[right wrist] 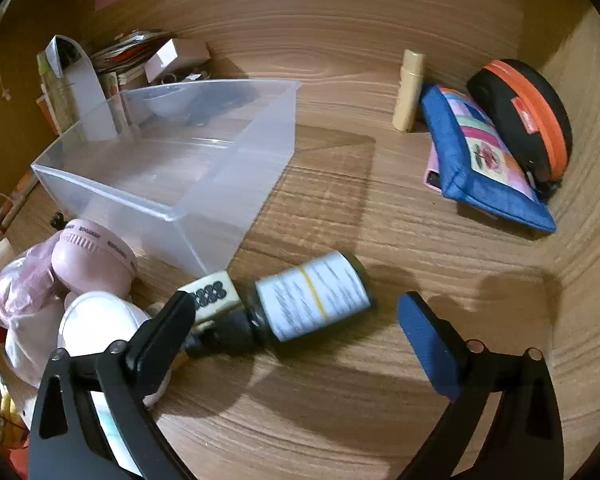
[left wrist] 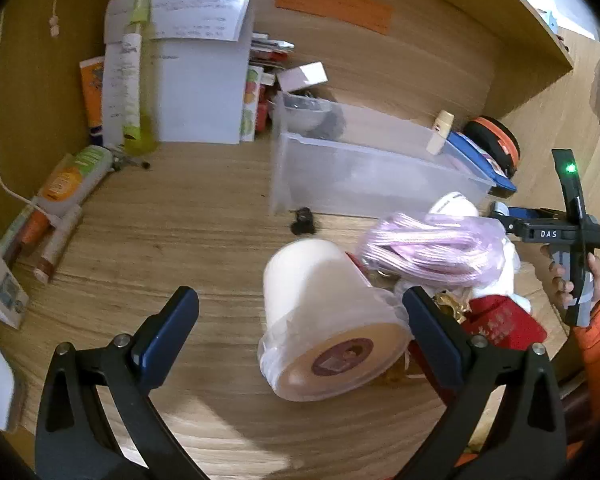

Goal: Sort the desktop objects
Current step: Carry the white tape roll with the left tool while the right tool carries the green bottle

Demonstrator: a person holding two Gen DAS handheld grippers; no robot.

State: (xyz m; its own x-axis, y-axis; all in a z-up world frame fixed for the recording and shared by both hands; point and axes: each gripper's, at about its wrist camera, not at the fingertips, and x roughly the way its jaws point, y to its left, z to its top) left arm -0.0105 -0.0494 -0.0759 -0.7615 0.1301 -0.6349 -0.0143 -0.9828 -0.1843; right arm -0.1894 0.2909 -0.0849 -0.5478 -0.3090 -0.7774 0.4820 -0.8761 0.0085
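We logged both wrist fisheyes low and close over the wooden desk (left wrist: 204, 216), facing its back wall. Shared ground: the clear plastic bin (left wrist: 364, 172) (right wrist: 172, 168), frame centre in the left view, upper left in the right.

A blue pouch (right wrist: 485, 155) bore a pastel patchwork; beside it sat a black case (right wrist: 522, 116) with orange zip; the bin (right wrist: 172, 168) was translucent.

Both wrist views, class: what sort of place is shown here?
Probably a home study desk: wooden desktop in a wood-walled alcove, coloured paper notes on the back wall, clear plastic storage bin.
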